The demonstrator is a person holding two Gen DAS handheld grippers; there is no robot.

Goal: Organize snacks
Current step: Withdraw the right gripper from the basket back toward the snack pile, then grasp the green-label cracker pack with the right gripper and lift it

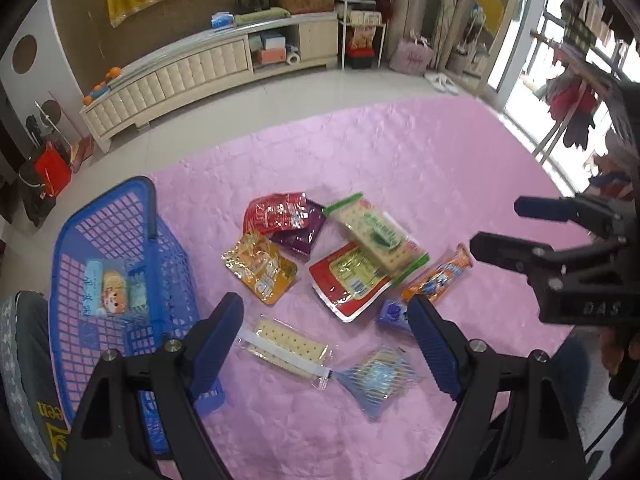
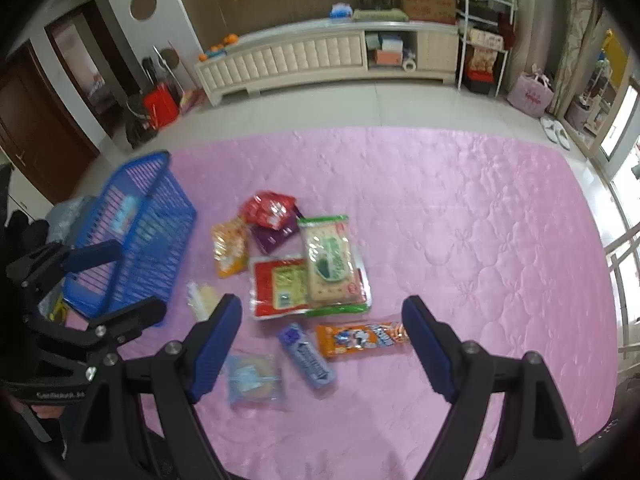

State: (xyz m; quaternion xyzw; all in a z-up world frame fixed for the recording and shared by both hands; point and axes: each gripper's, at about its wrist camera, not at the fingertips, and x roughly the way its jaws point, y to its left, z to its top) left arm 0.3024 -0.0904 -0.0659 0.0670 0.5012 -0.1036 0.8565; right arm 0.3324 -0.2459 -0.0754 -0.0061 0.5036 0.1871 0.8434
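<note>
Right wrist | pink quilt (image 2: 460, 240) bare right of snacks (image 2: 312, 272)

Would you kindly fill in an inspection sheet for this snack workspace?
Surface: pink quilted cover, bare on its right half.
Job's things: blue basket holds one packet; cracker pack, orange bar and red pack lie loose among others.
Clutter: nothing seen on the cover.
Grippers: left tool and right tool both open, empty, above the snacks.
Cables: one thin black lead at the left view's right edge.
Surroundings: white cabinet, tiled floor, slippers.
</note>
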